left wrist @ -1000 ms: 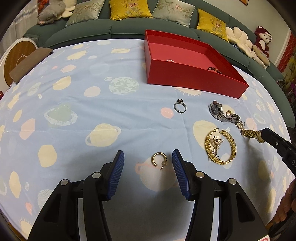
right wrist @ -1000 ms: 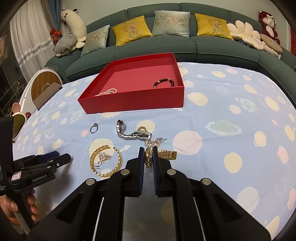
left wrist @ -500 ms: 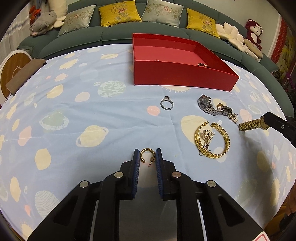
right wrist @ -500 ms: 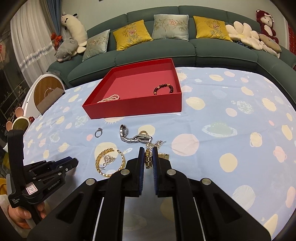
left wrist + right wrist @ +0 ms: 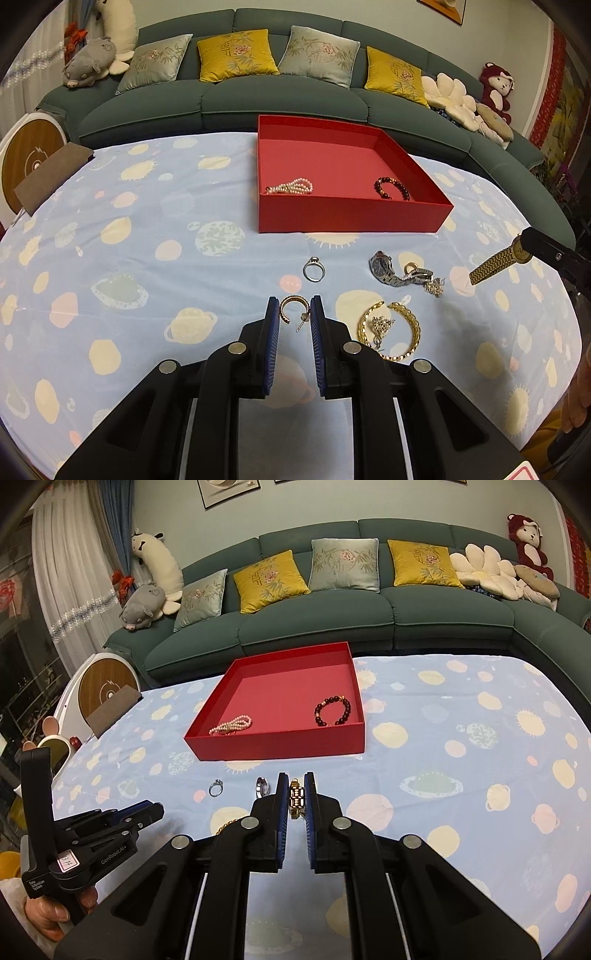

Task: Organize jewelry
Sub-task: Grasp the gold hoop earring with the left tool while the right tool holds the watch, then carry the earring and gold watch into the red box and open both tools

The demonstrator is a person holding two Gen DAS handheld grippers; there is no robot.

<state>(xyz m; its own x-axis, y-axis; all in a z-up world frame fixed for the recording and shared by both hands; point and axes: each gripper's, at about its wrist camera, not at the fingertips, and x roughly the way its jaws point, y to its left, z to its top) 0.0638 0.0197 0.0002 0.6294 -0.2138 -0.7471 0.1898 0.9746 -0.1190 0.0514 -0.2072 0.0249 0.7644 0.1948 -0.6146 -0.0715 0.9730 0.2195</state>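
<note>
Two hand-held grippers carry pieces toward the far red box (image 5: 354,218): left hand-held gripper (image 5: 294,312) pinches an earring (image 5: 293,308), right hand-held gripper (image 5: 296,794) clamps a gold watch (image 5: 296,798).

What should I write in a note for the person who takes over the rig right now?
Left gripper: just closed on the gold hoop earring.
Right gripper: shut on the gold watch, lifted off the table.
Red box: already holds the pearl bracelet and the dark bead bracelet.
Left on the cloth: silver ring, silver watch, gold chain bracelet, small charms.
Next, probably: carry both held pieces to the box.
</note>
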